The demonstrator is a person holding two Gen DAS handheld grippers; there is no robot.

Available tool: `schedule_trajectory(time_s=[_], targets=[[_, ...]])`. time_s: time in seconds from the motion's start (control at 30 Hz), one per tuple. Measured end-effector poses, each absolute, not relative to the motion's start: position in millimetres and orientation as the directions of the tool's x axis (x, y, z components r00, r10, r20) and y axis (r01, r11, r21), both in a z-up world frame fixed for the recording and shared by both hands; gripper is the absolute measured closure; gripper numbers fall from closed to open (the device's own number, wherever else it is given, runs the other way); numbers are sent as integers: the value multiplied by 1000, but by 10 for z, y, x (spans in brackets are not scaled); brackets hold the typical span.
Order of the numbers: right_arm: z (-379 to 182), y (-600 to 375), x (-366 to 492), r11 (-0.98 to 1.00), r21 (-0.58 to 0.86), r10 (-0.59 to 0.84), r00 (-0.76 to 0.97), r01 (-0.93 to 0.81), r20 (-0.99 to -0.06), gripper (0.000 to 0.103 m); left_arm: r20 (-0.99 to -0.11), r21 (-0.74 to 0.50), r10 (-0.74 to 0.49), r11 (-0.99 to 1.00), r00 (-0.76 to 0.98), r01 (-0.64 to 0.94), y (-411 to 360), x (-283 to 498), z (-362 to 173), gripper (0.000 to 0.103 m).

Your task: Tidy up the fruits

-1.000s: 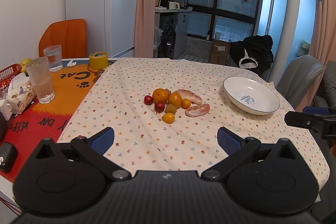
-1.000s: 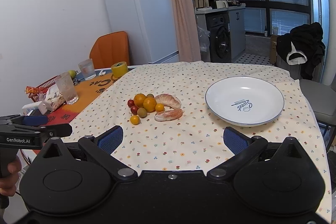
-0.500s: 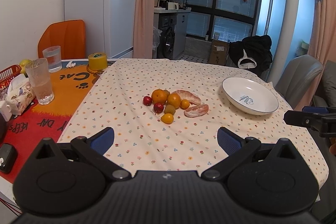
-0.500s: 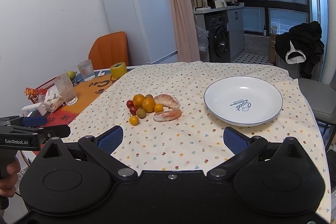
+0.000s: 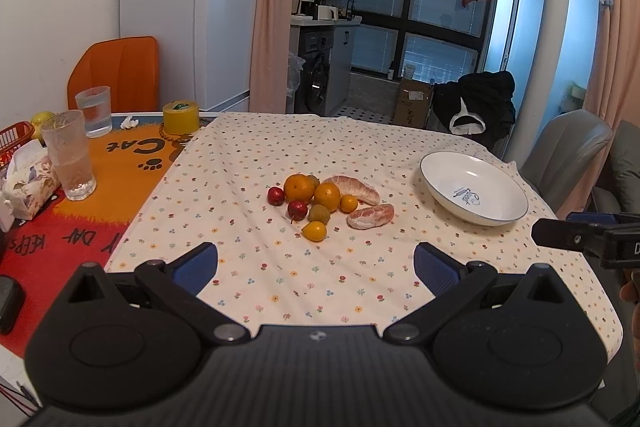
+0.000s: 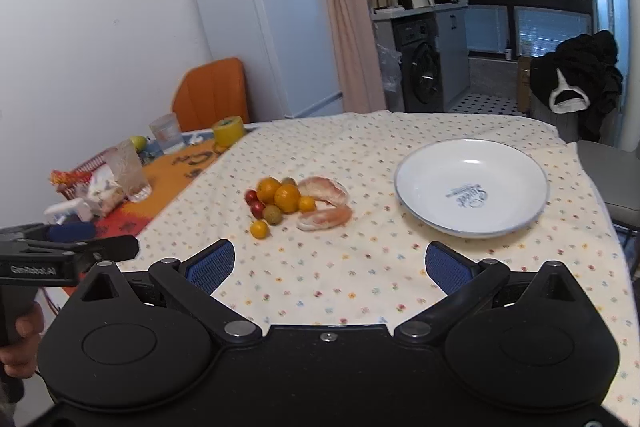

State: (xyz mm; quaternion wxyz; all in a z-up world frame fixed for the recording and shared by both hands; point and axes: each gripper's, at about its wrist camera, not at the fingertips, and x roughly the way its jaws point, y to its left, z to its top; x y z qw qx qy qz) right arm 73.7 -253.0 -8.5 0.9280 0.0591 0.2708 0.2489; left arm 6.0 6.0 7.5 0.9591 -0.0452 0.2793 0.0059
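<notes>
Two tools hover over the near edge of the bench, both with their blue pads spread wide and nothing between them: the left tool [image 5: 316,263] and the right tool [image 6: 328,263]. Fruit sits in one tight cluster near the middle of the flowered tablecloth [image 5: 280,279] — two oranges [image 5: 299,187] touching each other, two small red fruits [image 5: 276,195] on their left, a brownish-green fruit [image 5: 319,214], two small yellow-orange ones (the nearer one [image 5: 314,231] slightly apart from the pile), and two peeled pomelo segments [image 5: 370,216] on the right side. A white plate [image 6: 472,187] stands well apart to the right, empty, close to the cloth's right edge. Between the cluster and the plate the cloth is bare, as is the wide strip between the fruit and both tools. To the left, past the cloth's edge, the orange mat [image 5: 108,187] carries two glasses [image 5: 74,155], a yellow tape roll [image 5: 181,116] and a tissue pack [image 5: 28,183] — crowded, near the bench's far-left edge.
</notes>
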Motion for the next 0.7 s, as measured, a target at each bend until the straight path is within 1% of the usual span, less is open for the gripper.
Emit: schedule_trajectory(time_s=[0.07, 0.23, 0.4, 0.5, 0.7], targets=[[-89, -2546, 778, 871, 250, 492, 739, -423, -460, 0, -533, -83, -11, 996, 846, -39, 69, 94, 50, 0], [-122, -2491, 906, 877, 217, 480, 746, -429, -461, 0, -525, -77, -4, 996, 851, -43, 104, 212, -7, 0], [-164, -2411, 1066, 873, 209, 485, 734, -441, -475, 0, -518, -92, -21, 995, 855, -31, 134, 338, -63, 0], [-204, -2358, 1162, 863, 215, 501, 717, -457, -484, 0, -523, -79, -13, 996, 853, -33, 126, 421, -115, 0], [-296, -2237, 1349, 851, 217, 516, 690, -478, -508, 0, -528, -93, -2, 994, 849, -55, 183, 576, -216, 0]])
